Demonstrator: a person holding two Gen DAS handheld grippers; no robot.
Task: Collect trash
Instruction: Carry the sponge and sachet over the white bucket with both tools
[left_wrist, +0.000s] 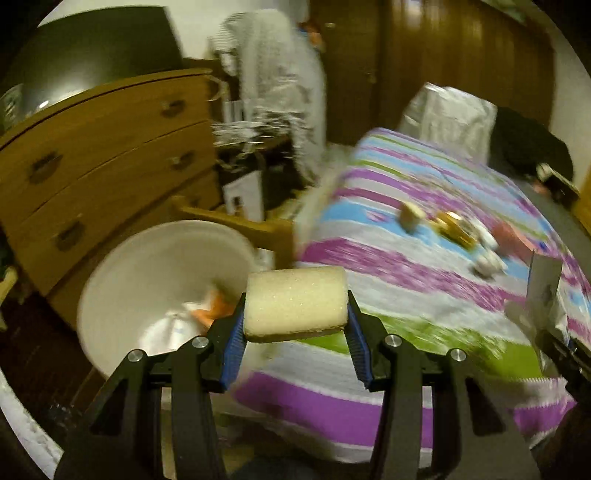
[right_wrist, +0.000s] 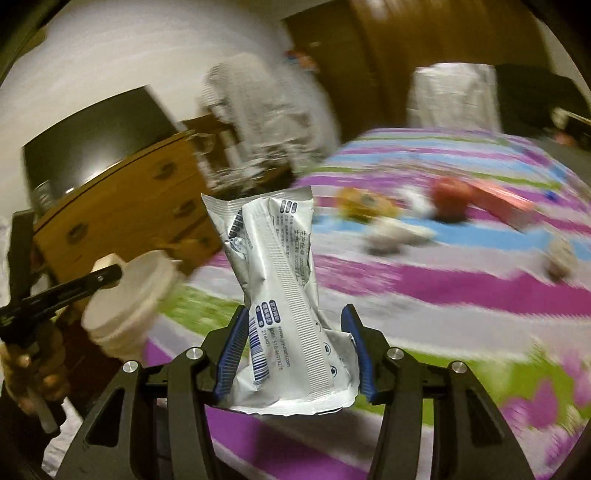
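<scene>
My left gripper (left_wrist: 295, 325) is shut on a pale yellow sponge (left_wrist: 295, 301) with a dark underside, held at the bed's edge just right of a white bin (left_wrist: 122, 280). The bin stands on the floor and holds crumpled white and orange scraps (left_wrist: 207, 312). My right gripper (right_wrist: 295, 354) is shut on a silver foil wrapper (right_wrist: 280, 284) that stands up between the fingers above the bed. The right gripper and its wrapper also show at the right edge of the left wrist view (left_wrist: 543, 291). The left gripper with the sponge shows at the left of the right wrist view (right_wrist: 107, 273), in front of the bin (right_wrist: 125, 310).
A striped purple, blue and green bedspread (left_wrist: 424, 295) carries several small items: a gold-brown wrapper (left_wrist: 452, 225), white crumpled pieces (left_wrist: 487, 258), a red round thing (right_wrist: 452, 199) and a pink box (right_wrist: 506, 206). A wooden dresser (left_wrist: 103, 173) stands left behind the bin. Clothes hang beyond it.
</scene>
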